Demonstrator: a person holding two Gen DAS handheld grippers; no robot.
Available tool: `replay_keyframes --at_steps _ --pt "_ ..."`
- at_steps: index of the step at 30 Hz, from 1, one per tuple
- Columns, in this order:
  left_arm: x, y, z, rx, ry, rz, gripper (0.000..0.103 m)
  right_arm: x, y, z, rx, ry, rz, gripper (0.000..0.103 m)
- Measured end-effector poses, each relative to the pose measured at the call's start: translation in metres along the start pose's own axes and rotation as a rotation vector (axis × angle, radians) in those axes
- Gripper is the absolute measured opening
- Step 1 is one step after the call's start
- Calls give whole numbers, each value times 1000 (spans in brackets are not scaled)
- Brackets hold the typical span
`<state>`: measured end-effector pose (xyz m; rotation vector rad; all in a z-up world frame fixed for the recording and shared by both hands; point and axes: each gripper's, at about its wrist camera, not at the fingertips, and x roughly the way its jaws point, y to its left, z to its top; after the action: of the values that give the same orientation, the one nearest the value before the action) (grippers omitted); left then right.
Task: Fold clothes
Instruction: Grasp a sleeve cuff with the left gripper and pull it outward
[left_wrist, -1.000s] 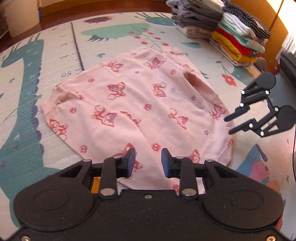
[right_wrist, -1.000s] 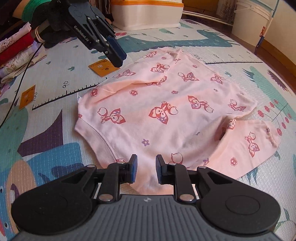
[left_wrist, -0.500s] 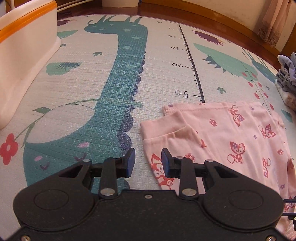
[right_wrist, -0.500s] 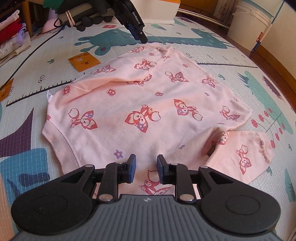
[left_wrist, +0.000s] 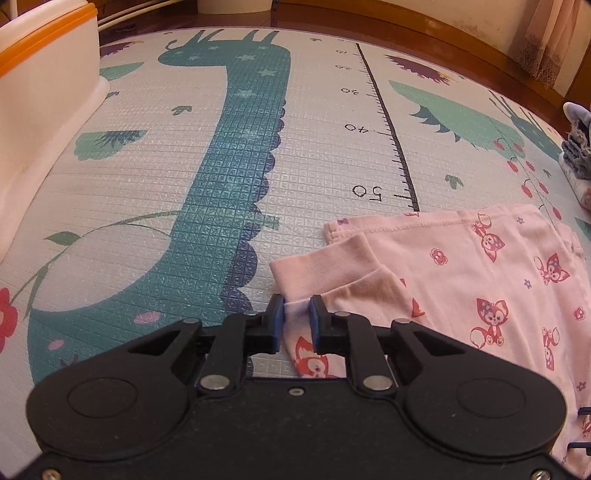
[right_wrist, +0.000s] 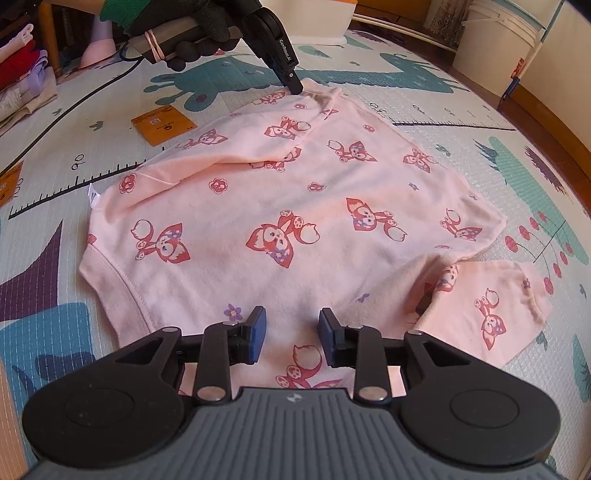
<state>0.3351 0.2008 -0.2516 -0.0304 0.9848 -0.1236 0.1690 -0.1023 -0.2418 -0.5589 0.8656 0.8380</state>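
Folding stage: barely begun; the pink top (right_wrist: 295, 206) lies spread on the play mat (left_wrist: 184, 155), 1 sleeve (right_wrist: 491, 306) sticking out.
Left tongs (left_wrist: 296, 317): nearly closed around the cuff (left_wrist: 317, 273); firm pinch not certain.
Right tongs (right_wrist: 291, 330): released, hovering over the near hem.
Left to do: sleeves in, body folded.

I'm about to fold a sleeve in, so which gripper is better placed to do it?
Left. The left gripper already has the cuff of one sleeve of the pink shirt between its fingers, jaws nearly closed. The right gripper is open over the shirt's body, gripping nothing.
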Motion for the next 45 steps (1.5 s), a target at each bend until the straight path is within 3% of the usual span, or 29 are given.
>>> replay_keyframes --at_steps 7,14,28,45 --pt "-47 -4 -7 71 -80 0 3 1 0 0 20 8 -13 38" --pt "-103 18 -21 49 -143 65 3 2 -1 1 31 14 -25 42" --pt "-143 84 -106 -79 -49 277 3 3 -1 2 29 29 -54 50" --pt "-140 100 -156 -97 16 329 3 3 2 2 46 47 -92 56"
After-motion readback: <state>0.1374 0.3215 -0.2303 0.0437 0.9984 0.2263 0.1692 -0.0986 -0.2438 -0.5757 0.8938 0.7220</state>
